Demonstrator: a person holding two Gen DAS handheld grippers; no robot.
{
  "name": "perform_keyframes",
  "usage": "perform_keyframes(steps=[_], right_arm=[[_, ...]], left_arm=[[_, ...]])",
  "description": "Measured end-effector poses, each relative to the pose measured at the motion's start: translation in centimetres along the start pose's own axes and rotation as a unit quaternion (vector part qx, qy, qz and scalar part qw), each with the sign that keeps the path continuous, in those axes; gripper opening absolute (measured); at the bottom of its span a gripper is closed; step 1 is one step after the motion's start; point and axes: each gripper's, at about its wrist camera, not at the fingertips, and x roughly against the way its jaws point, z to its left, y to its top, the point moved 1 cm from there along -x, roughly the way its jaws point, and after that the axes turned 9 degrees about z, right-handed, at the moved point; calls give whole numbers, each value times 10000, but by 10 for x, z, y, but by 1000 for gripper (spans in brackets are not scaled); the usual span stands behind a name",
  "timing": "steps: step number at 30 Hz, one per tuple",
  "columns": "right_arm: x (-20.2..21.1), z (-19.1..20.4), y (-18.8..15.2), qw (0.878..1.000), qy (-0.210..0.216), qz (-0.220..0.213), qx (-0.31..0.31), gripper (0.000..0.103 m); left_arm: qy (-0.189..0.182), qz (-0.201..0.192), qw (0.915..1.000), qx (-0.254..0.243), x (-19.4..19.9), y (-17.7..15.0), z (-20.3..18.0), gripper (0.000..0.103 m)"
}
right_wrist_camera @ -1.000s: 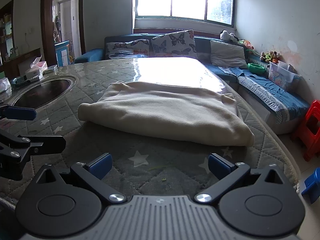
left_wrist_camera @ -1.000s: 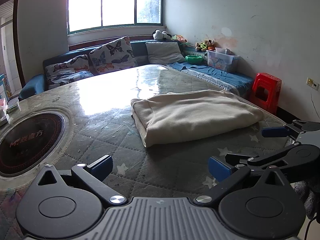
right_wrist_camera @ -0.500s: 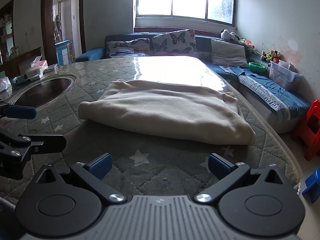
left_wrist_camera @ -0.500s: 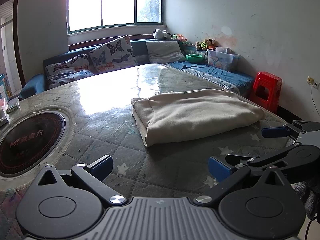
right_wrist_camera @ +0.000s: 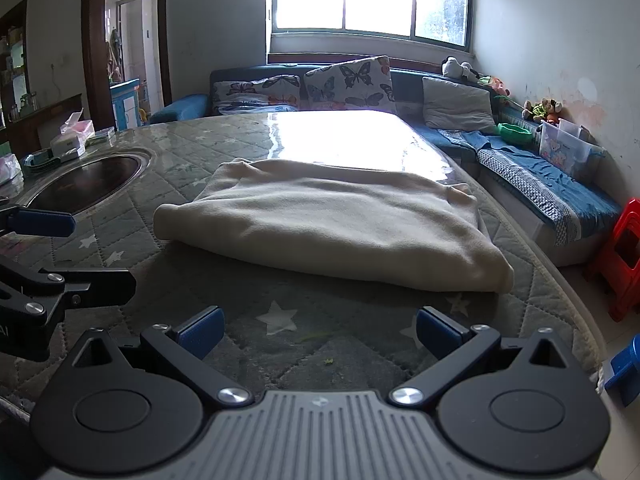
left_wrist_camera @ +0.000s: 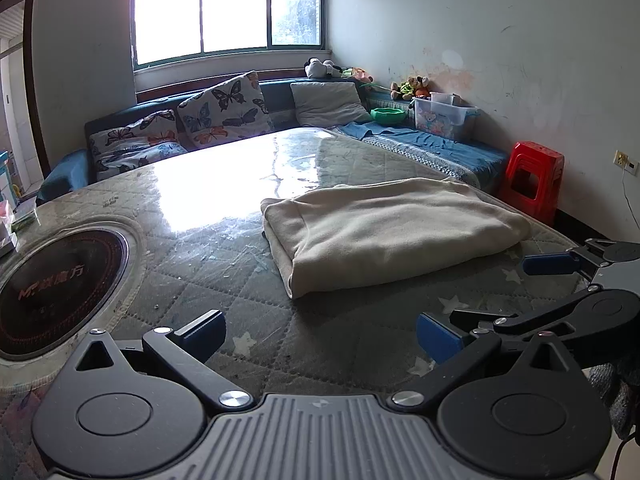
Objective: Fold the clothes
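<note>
A cream garment [left_wrist_camera: 392,228] lies folded into a flat rectangle on the quilted, star-patterned table [left_wrist_camera: 200,272]. It also shows in the right wrist view [right_wrist_camera: 332,224]. My left gripper [left_wrist_camera: 320,332] is open and empty, held short of the garment's near left corner. My right gripper [right_wrist_camera: 320,330] is open and empty, held short of the garment's near edge. Each gripper shows at the side of the other's view: the right one [left_wrist_camera: 500,292] and the left one [right_wrist_camera: 88,256].
A round dark cooktop inset [left_wrist_camera: 52,284] sits in the table at the left. A blue sofa with butterfly cushions [left_wrist_camera: 216,116] runs behind the table. A red plastic stool [left_wrist_camera: 532,180] stands at the right, with a clear storage box [left_wrist_camera: 440,120] on the bench.
Both grippers have drawn back slightly from the folded garment. The garment lies still.
</note>
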Motion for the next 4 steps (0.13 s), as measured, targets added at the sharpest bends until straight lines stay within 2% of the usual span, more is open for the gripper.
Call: perform_keyframes(steps=[4], right_arm=[[-2, -2, 1, 10000, 2, 6, -37, 103]], left_arm=[[9, 23, 10000, -19, -3, 2, 1, 103]])
